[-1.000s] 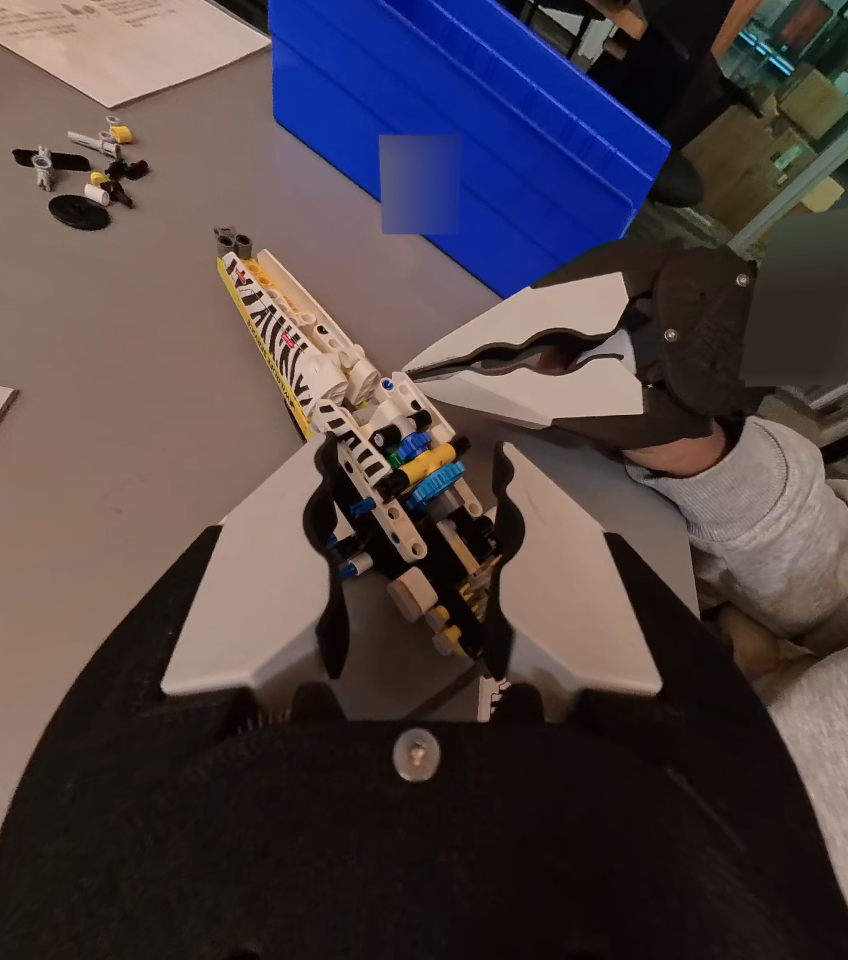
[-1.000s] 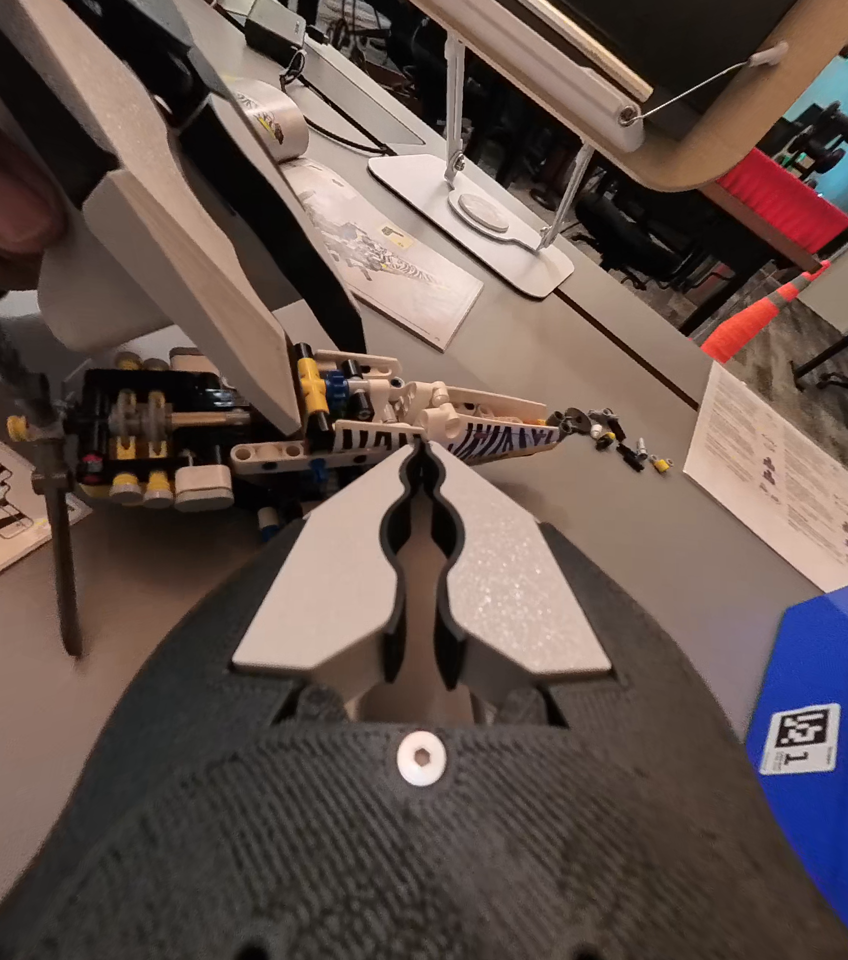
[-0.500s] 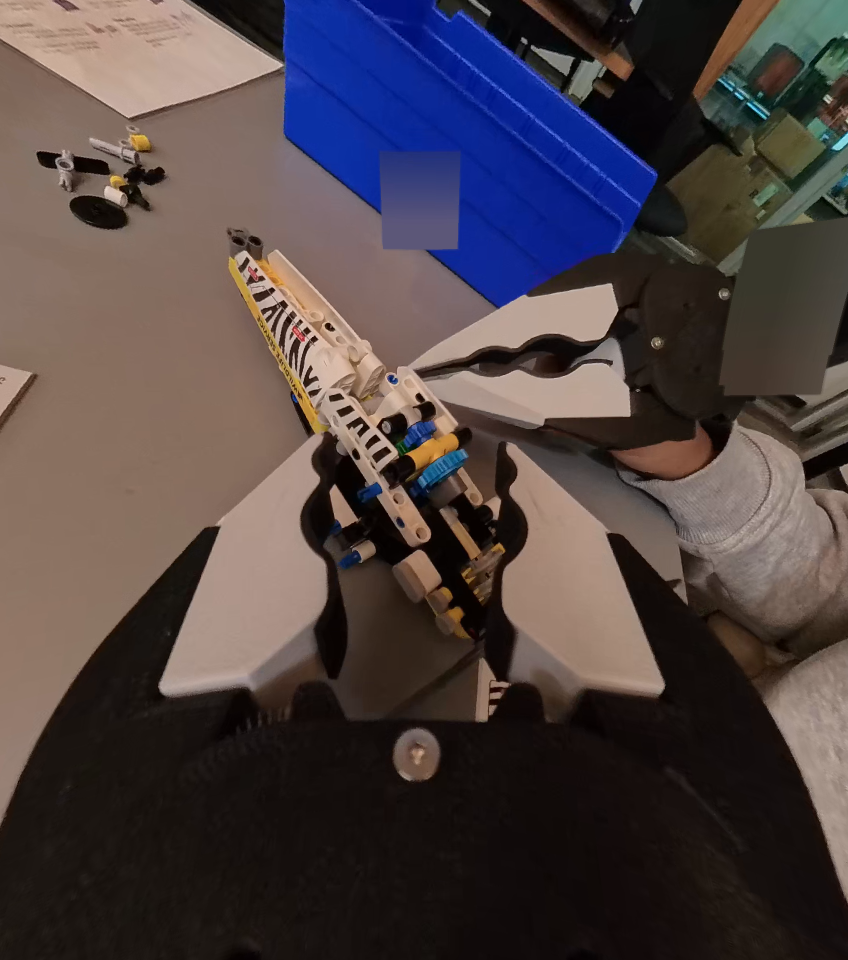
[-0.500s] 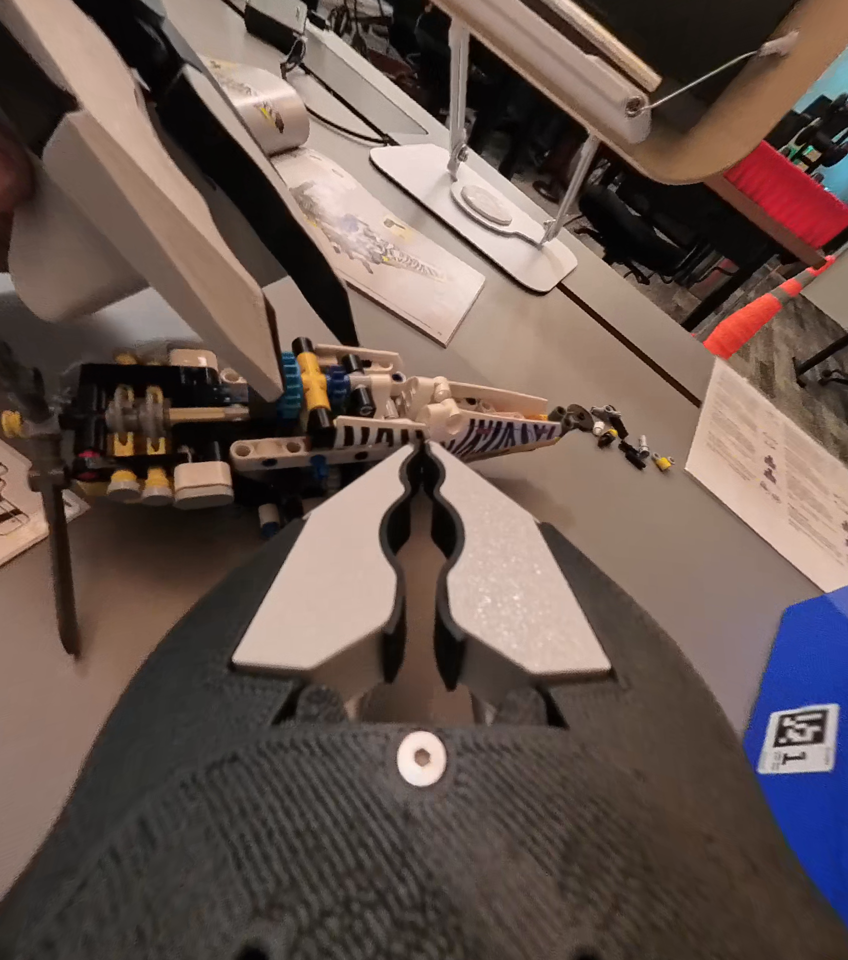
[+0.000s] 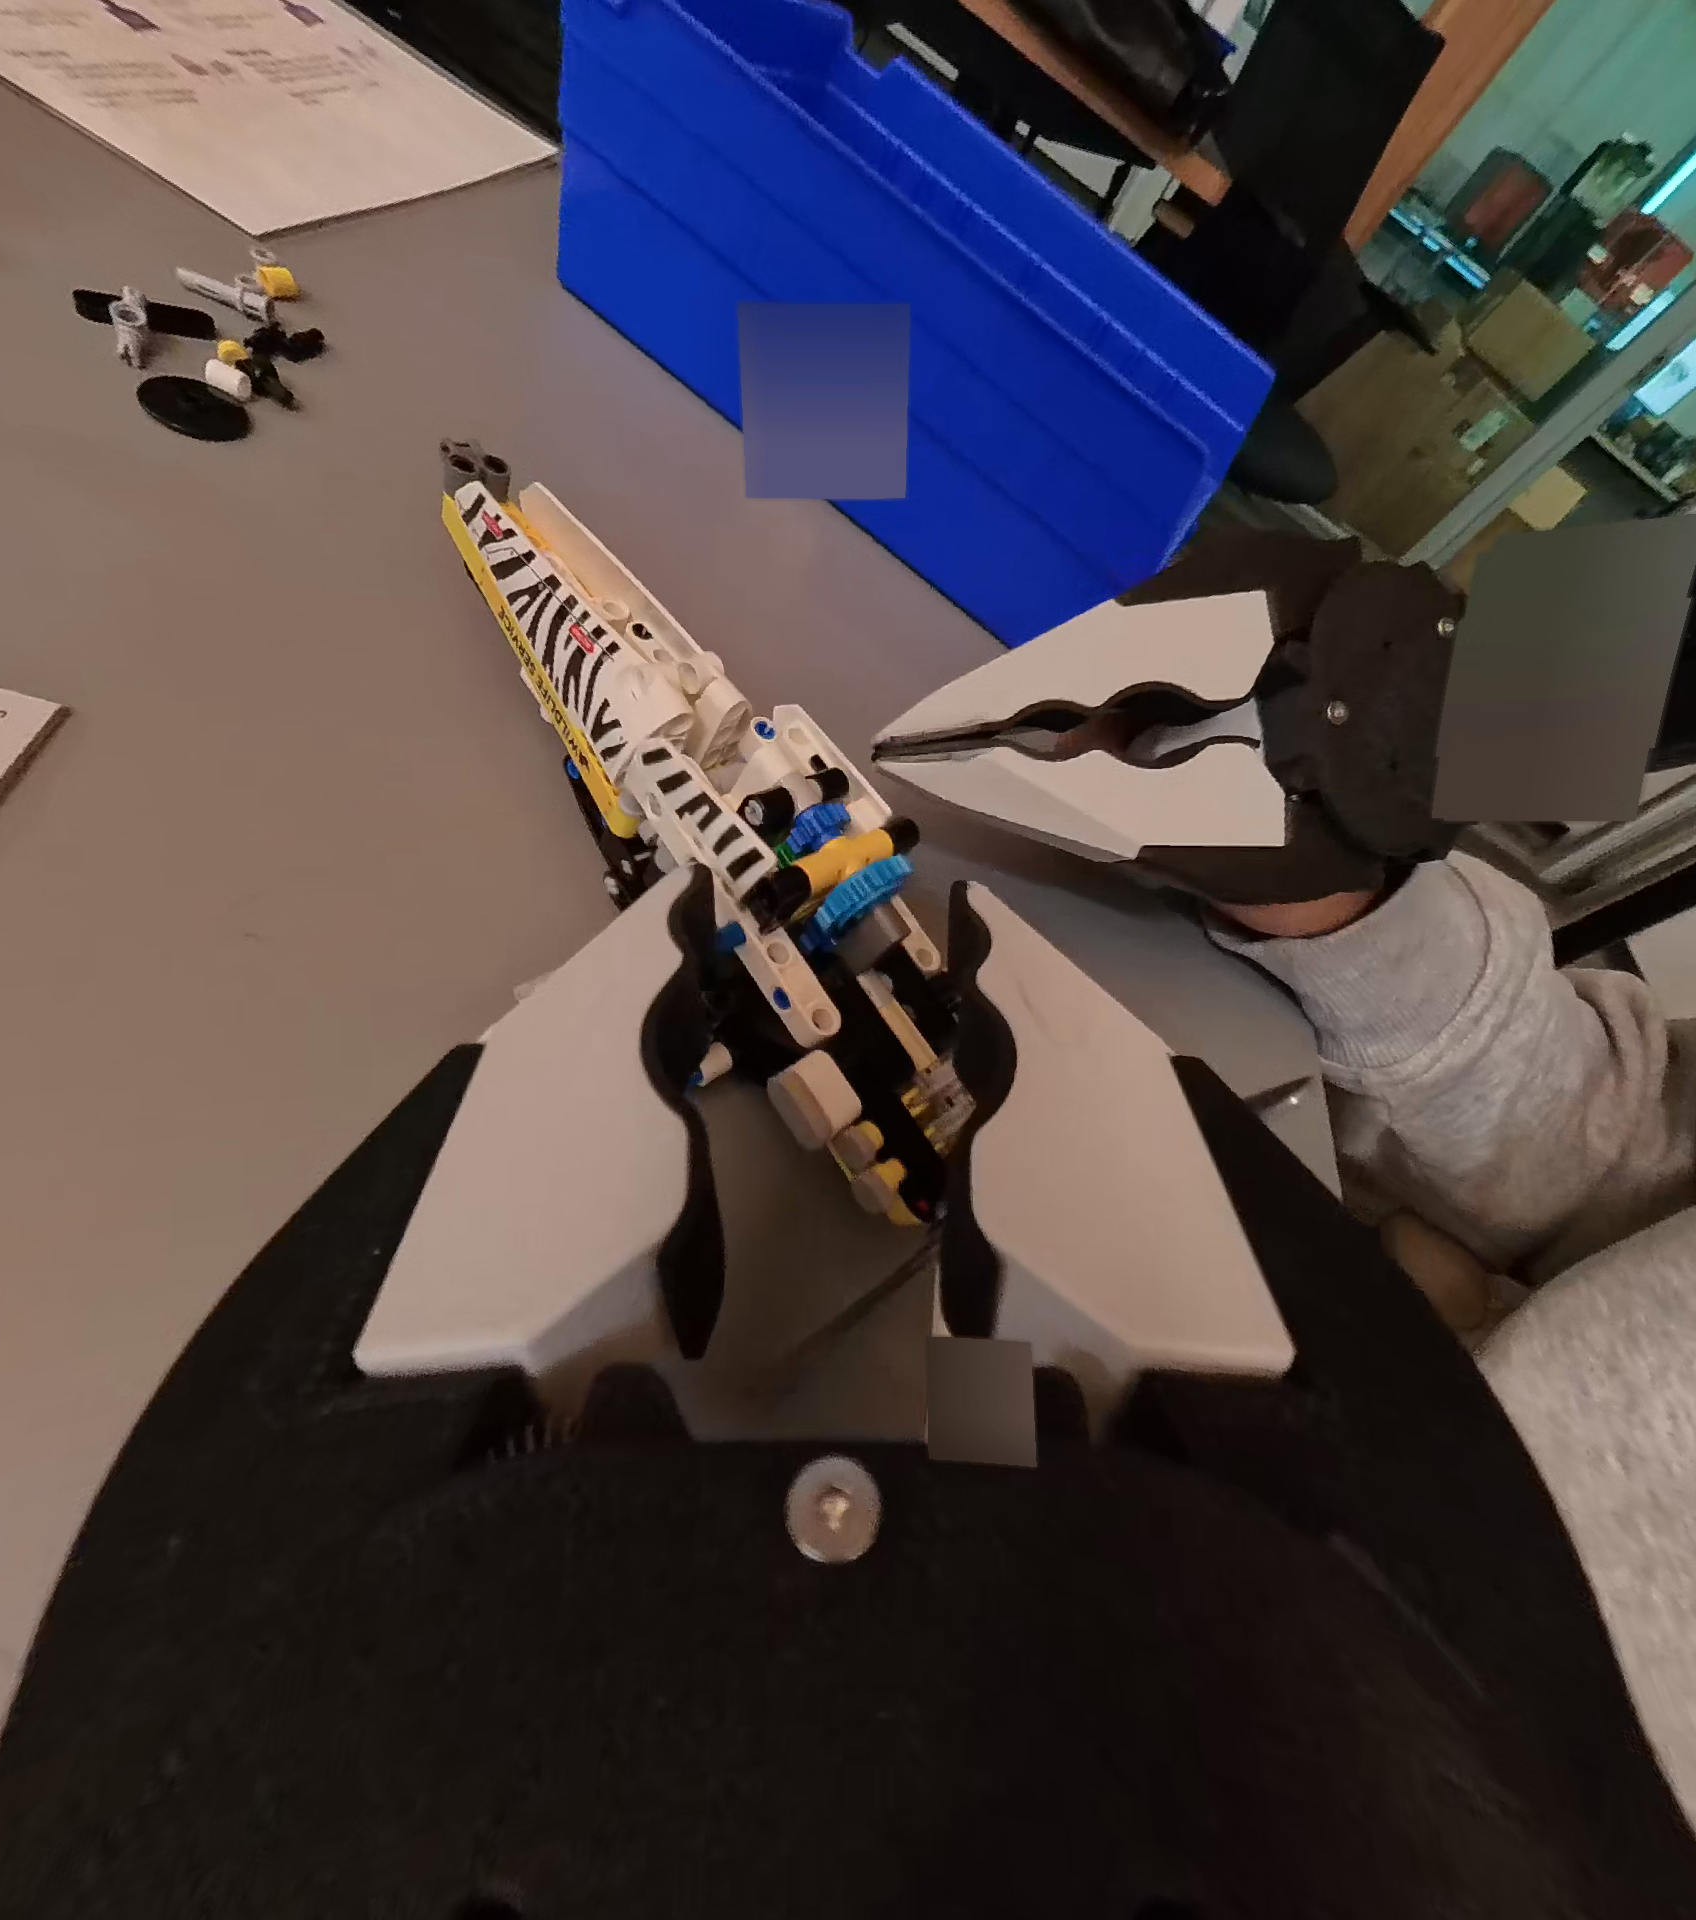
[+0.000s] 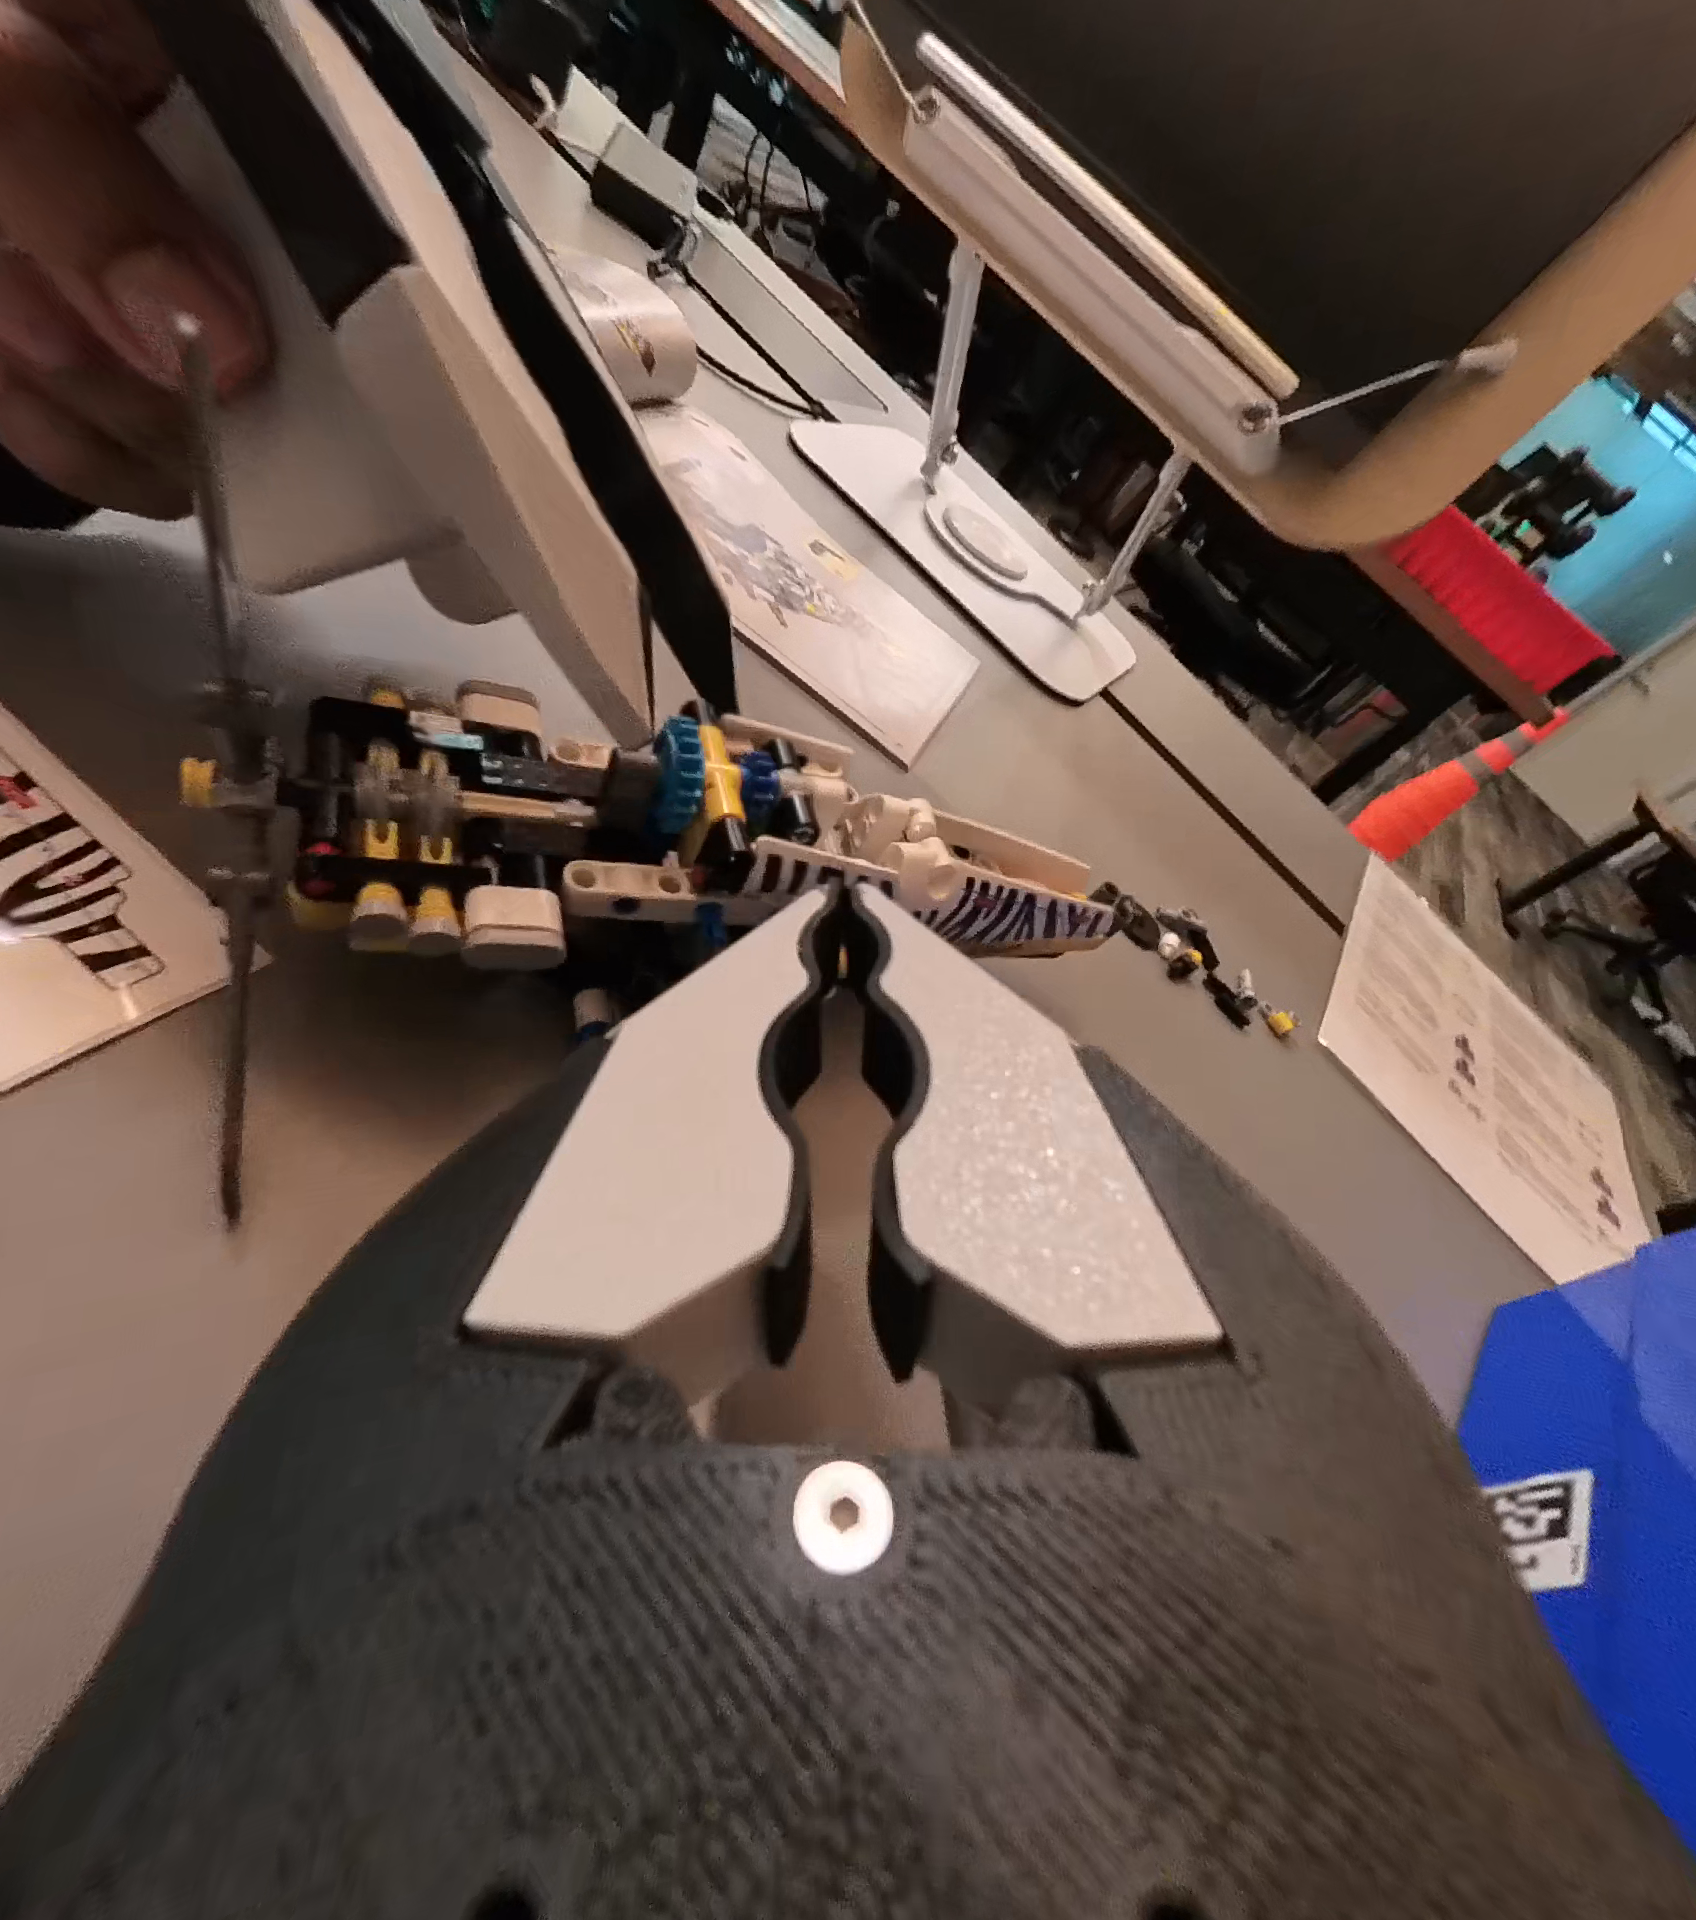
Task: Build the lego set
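Left hand-held gripper (image 5: 828, 997) pinches the dark rear block of the lego model (image 5: 719, 831), its two fingers clamped on either side. That model lies lengthwise on the grey desk (image 5: 200, 831), its zebra-striped white and yellow nose pointing away toward a small heap of loose pieces (image 5: 210, 332). Right hand-held gripper (image 6: 842, 899) has its fingers pressed together with nothing between them, tips just beside the model's striped side near the blue gears. A blue bin (image 5: 927, 312) stands beyond the model, and printed sheets (image 6: 1478, 1060) lie around it.
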The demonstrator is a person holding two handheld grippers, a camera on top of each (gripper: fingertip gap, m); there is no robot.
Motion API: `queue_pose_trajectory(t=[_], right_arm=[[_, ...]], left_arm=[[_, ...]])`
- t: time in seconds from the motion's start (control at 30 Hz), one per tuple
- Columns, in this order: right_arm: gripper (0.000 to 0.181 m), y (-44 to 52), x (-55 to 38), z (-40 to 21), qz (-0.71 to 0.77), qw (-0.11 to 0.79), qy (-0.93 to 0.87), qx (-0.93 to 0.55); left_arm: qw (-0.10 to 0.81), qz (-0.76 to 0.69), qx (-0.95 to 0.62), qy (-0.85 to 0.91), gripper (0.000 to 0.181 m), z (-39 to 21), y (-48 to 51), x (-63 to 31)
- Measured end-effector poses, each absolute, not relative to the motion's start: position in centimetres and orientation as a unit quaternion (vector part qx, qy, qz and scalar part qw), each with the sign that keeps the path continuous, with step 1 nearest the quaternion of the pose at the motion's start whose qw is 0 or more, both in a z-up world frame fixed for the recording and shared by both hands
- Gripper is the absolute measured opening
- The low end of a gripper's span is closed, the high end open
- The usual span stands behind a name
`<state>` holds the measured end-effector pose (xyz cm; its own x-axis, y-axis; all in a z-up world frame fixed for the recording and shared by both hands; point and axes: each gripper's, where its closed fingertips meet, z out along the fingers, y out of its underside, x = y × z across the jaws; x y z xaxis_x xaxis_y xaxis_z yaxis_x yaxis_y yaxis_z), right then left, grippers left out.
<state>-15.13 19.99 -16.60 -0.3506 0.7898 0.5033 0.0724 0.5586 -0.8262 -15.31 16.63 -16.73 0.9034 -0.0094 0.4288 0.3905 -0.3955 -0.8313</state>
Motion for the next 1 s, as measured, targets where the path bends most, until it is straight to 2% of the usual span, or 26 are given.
queue_pose_trajectory(t=[1.0], right_arm=[[0.0,18.3,-14.3,-16.8,0.371,0.486,-0.75,-0.251]], left_arm=[[0.537,-0.196,-0.813,-0.11,0.039,-16.6,16.4,-14.5]])
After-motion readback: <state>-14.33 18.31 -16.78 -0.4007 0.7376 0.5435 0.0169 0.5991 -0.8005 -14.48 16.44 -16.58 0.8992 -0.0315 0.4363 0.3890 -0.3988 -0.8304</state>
